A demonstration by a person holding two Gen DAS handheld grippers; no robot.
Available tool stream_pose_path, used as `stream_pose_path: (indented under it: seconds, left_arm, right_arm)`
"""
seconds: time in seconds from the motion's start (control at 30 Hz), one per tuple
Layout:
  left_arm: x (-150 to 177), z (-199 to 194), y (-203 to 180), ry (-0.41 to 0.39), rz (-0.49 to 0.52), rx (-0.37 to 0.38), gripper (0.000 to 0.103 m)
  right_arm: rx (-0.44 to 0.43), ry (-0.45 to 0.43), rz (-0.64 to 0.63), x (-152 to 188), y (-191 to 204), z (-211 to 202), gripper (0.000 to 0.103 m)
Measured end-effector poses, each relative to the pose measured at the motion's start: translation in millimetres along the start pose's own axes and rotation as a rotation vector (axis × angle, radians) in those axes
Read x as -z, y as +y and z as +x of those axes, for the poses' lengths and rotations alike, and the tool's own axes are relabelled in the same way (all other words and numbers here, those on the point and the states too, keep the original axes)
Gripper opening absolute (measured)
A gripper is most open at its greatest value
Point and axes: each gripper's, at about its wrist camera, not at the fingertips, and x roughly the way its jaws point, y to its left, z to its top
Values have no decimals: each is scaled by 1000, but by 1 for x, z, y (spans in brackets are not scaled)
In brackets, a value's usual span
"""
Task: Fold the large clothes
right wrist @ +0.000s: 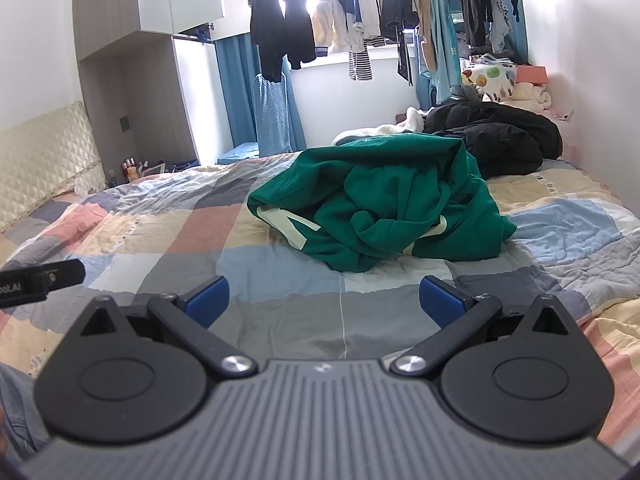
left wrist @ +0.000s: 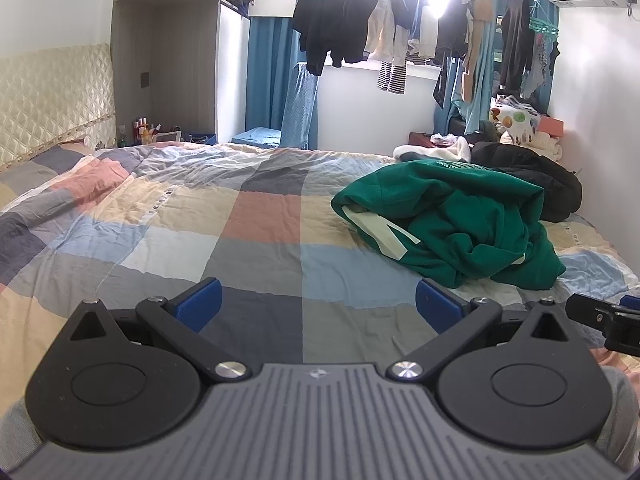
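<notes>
Left gripper (left wrist: 318, 304) and right gripper (right wrist: 324, 300): both spread wide, pinching nothing, above checked quilt (left wrist: 256, 216). Green sweatshirt (right wrist: 384, 204) crumpled on quilt, at one o'clock from left, twelve from right.

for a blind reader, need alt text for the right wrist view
A crumpled green hoodie lies on a checked bedspread, ahead of the open, empty right tongs. A black jacket lies behind it; clothes hang at the bright window.

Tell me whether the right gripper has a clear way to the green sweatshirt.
Probably yes: the right gripper has open jaws, and only bare quilt lies before the crumpled green sweatshirt.
</notes>
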Motion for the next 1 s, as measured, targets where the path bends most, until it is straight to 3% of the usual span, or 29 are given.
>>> stream_pose_path:
  seconds: [1.0]
  left_arm:
    - [8,0,-1,8,8,1,103]
  right_arm:
    - [-17,27,27,10,-8,-5,103]
